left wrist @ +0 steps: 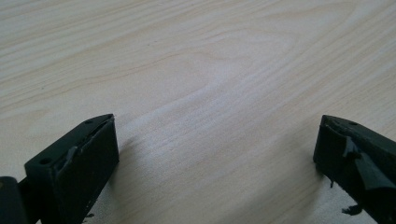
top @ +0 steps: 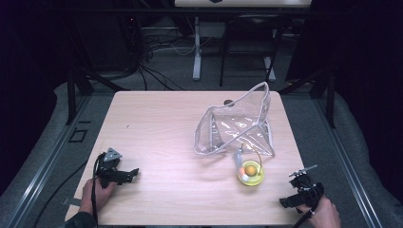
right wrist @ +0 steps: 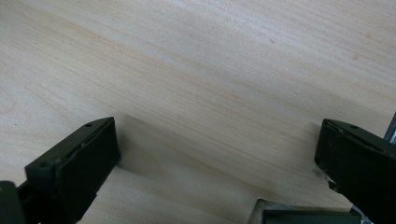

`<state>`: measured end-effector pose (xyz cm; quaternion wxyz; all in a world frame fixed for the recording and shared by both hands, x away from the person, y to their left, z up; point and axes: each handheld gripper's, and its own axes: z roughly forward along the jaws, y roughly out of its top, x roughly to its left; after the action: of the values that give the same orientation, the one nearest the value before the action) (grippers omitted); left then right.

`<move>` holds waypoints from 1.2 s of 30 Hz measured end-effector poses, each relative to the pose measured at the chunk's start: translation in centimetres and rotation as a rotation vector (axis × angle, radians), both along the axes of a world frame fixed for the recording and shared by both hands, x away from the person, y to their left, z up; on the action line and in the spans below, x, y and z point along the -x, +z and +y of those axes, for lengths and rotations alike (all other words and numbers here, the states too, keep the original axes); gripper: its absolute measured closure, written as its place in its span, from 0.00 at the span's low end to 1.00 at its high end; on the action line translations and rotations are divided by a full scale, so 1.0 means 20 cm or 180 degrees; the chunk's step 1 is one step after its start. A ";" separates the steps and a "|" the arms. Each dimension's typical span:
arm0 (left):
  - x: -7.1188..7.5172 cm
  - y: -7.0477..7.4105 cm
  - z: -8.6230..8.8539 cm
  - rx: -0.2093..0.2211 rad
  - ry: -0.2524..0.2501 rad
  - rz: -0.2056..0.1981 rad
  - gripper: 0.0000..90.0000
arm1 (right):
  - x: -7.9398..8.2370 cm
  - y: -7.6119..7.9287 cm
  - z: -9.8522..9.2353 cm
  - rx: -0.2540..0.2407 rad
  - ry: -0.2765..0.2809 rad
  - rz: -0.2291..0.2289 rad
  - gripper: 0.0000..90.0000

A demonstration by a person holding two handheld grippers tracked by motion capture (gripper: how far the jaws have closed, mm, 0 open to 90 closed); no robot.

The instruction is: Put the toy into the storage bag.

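Left gripper view, left gripper point(left wrist: 215, 154) fingers wide apart, empty, over table point(left wrist: 196, 70), right gripper point(right wrist: 215, 154) likewise.

Clear pouch point(top: 237, 124) propped open, yellow toy point(top: 250, 173) just in front

The left half of the pale wooden table point(top: 157, 137) lies bare, wide open for passing. On the right half, a clear plastic zip pouch point(top: 236, 126) stands puffed up, blocking the far right. Just in front of it, a small yellow ring-shaped dish holding an orange ball point(top: 250, 172) narrows the near-right lane.
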<state>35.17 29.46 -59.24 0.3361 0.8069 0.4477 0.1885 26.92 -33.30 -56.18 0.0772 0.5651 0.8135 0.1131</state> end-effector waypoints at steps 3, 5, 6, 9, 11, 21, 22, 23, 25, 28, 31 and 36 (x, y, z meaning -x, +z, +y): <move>0.00 0.00 0.00 0.0002 -0.0002 0.0000 0.00 | 0.00 0.00 0.00 -0.0001 0.0000 0.0000 0.00; 0.00 0.00 0.00 0.0002 -0.0002 0.0000 0.00 | 0.00 0.00 0.00 0.0001 0.0001 0.0002 0.00; 0.00 0.00 0.00 0.0002 -0.0002 0.0000 0.00 | 0.00 0.00 0.00 0.0002 0.0003 0.0004 0.00; 0.00 0.00 0.00 0.0002 -0.0002 0.0000 0.00 | 0.00 0.00 0.00 0.0005 0.0004 0.0007 0.00; 0.00 0.00 0.00 0.0000 0.0001 0.0000 0.00 | 0.00 0.00 0.00 0.0007 0.0014 0.0021 0.00; 0.00 0.00 0.00 0.0003 0.0002 0.0003 0.00 | -0.01 0.01 0.01 0.0064 0.0055 0.0152 0.00; 0.00 0.00 0.00 0.0004 0.0003 0.0003 0.00 | -0.01 0.01 0.02 0.0077 0.0082 0.0170 0.00; 0.00 0.00 0.00 0.0003 0.0002 0.0003 0.00 | -0.01 0.02 0.02 0.0084 0.0082 0.0175 0.00; 0.00 0.00 0.00 0.0004 0.0000 0.0004 0.00 | 0.00 0.03 0.02 0.0059 0.0073 0.0138 0.00; 0.00 0.00 0.00 0.0003 0.0000 0.0002 0.00 | 0.00 0.06 0.03 0.0045 0.0098 0.0125 0.00; 0.00 0.00 0.00 0.0005 -0.0001 0.0002 0.00 | 0.00 0.07 0.04 0.0043 0.0135 0.0136 0.00; 0.00 0.00 0.00 0.0003 0.0000 0.0002 0.00 | 0.01 0.11 0.07 0.0085 0.0220 0.0155 0.00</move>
<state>35.17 29.45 -59.25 0.3364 0.8068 0.4479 0.1881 26.74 -31.82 -54.00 0.0610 0.5381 0.8357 0.0911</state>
